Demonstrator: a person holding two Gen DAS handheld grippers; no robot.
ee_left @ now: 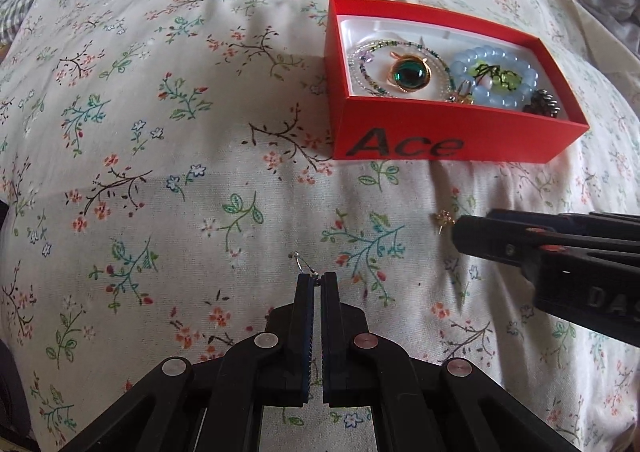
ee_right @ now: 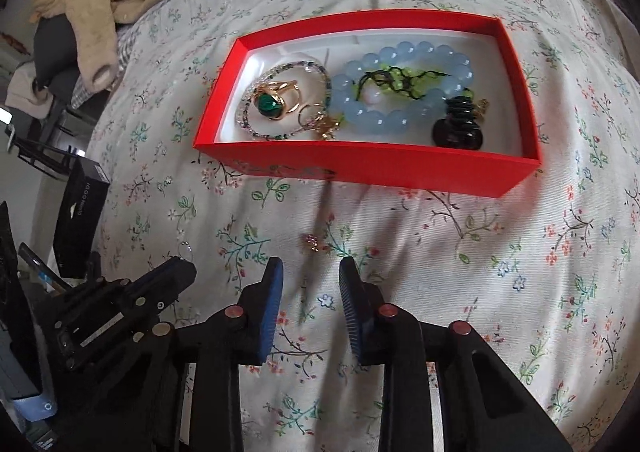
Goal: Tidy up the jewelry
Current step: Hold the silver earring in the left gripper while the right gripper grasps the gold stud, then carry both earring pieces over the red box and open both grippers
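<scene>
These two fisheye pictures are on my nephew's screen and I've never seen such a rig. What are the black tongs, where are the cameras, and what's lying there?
No robot: a person holds a two-finger gripper in each hand, and each carries a camera looking forward along its fingers.

The left view shows the left gripper, nearly closed on a thin silver hook earring. The right gripper comes in from the side there.

The right view shows the right gripper, open and empty, with a small gold stud earring lying on the flowered bedsheet just ahead of it.

Beyond stands an open red cardboard box holding a pale blue bead bracelet, a gold ring with a green stone, a thin beaded bracelet and other small pieces.
</scene>
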